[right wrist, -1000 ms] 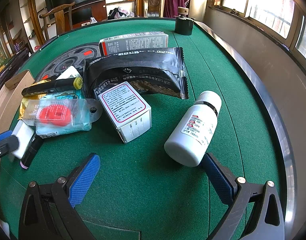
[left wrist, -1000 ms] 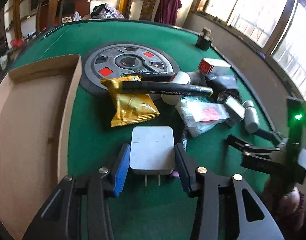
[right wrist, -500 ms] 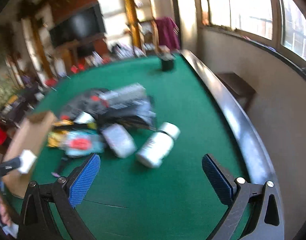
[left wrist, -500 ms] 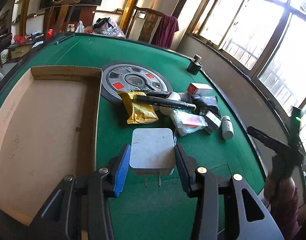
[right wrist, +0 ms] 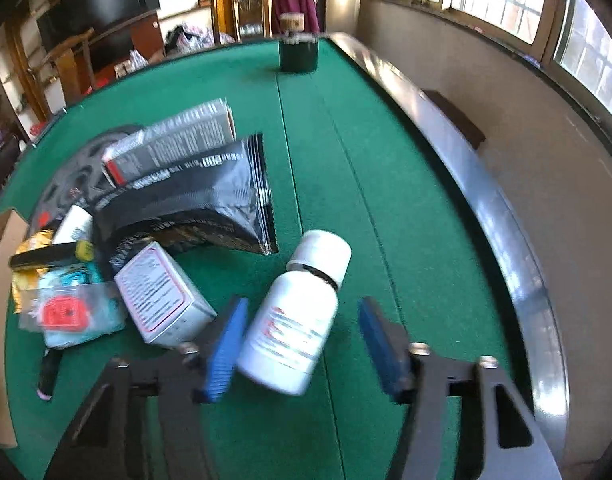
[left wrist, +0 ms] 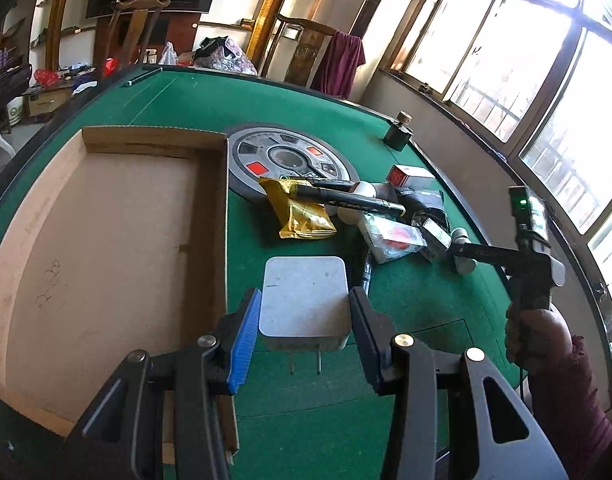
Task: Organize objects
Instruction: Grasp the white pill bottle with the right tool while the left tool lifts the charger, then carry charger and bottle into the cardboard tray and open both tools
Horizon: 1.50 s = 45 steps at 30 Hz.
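Stretching across both views, the green felt surface carries an open cardboard box at left and a heap of packets right of it. Beyond the heap lies a round grey disc; a gold pouch and a black pen overlap its near edge. The left tool is clamped on a white charger, prongs pointing near, held above the felt just right of the box. The right tool, jaws apart, straddles a white pill bottle lying on the felt, left pad touching it.
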Motion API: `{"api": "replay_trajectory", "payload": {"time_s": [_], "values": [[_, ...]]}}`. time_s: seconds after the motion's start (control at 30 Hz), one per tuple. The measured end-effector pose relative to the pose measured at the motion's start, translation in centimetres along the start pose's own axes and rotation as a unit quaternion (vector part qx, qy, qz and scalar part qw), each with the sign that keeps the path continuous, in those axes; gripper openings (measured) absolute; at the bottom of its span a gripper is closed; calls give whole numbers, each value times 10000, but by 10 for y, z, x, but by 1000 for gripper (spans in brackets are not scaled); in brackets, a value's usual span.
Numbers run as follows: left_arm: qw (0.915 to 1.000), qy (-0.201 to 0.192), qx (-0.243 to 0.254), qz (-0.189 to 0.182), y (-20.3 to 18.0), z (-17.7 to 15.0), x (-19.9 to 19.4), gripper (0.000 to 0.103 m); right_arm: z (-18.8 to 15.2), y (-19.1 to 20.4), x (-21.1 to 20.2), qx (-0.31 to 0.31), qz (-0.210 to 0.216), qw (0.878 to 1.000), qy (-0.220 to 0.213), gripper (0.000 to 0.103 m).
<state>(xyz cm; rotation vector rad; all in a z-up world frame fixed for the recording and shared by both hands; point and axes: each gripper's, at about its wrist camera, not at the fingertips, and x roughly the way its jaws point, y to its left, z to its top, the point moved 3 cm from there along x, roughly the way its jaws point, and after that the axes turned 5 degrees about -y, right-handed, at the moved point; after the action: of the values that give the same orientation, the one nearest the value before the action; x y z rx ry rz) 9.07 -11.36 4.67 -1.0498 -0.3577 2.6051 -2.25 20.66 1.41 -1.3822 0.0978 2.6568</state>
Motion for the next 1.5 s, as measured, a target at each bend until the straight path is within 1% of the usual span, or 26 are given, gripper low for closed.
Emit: {"api": "replay_trajectory", "payload": {"time_s": [0.03,0.07,0.23,0.27,0.33,0.37,0.43,0.47,0.5,0.57,0.67,0.7,0.77,0.87,0.9,0.93,0.97,1.03,1.07,1.17,1.2,1.23,1.27,1.37,1.47,1.5], "values": [[10000,-4,-7,-1,1,0,-1,44,0,2,5,20,-10,10000,85,39],[10000,-13,-13,2,1,-1,-2,44,0,1,4,14,-74,10000,13,37],[9999,-123,-58,-1,2,0,-12,44,-4,-7,-4,235,281,9993,75,37],[9999,-144,-76,-17,3,1,-15,44,-7,-9,-8,330,450,9984,93,37],[9997,-199,-107,-91,2,3,-22,44,-12,-11,-22,549,977,9937,94,37],[9996,-235,-118,-117,2,4,-27,44,-11,-5,-27,594,1161,9914,82,37],[9991,-334,-167,-196,2,7,-39,44,-13,4,-53,622,1755,9825,-44,37],[9987,-386,-201,-262,1,10,-47,44,-15,7,-65,597,1938,9792,-92,37],[9983,-432,-222,-308,1,12,-53,44,-15,16,-82,527,2223,9734,-174,38],[9975,-567,-229,-350,-1,19,-69,44,-11,33,-106,390,2617,9640,-280,38],[9958,-830,-184,-325,-2,34,-98,44,-7,72,-155,133,3382,9400,-435,38],[9950,-942,-155,-300,-2,40,-110,44,-5,90,-166,74,3550,9337,-452,38],[9925,-1202,-72,-190,-2,54,-134,44,5,120,-190,-89,3988,9156,-509,38],[9878,-1557,38,13,2,83,-169,44,20,165,-218,-294,4517,8905,-451,38],[9864,-1640,81,92,3,92,-176,44,32,183,-226,-330,4725,8799,-377,38],[9841,-1754,164,236,5,105,-185,44,38,194,-232,-351,4815,8749,-379,38],[9817,-1850,241,394,6,115,-190,44,51,209,-241,-377,4893,8702,-443,38],[9774,-1967,329,708,11,138,-196,44,71,231,-252,-363,4997,8641,-478,38],[9765,-1976,329,792,15,147,-196,44,82,244,-251,-338,5014,8634,-459,38],[9731,-1915,360,1227,30,166,-175,44,94,272,-231,-404,4700,8803,-502,38],[9741,-1813,330,1312,38,169,-158,44,93,280,-215,-348,4640,8845,-339,38],[9755,-1727,249,1341,45,168,-143,44,87,290,-188,-205,4630,8861,-44,38],[9780,-1610,157,1317,53,166,-128,44,84,293,-169,-126,4595,8881,103,38],[9835,-1193,-121,1353,82,154,-69,44,68,306,-105,-97,4203,9064,425,38],[9873,-677,-454,1363,111,139,-12,44,53,316,-51,-12,3963,9147,795,38],[9879,-525,-545,1355,120,135,4,44,52,319,-44,-16,3909,9167,830,38]]}}
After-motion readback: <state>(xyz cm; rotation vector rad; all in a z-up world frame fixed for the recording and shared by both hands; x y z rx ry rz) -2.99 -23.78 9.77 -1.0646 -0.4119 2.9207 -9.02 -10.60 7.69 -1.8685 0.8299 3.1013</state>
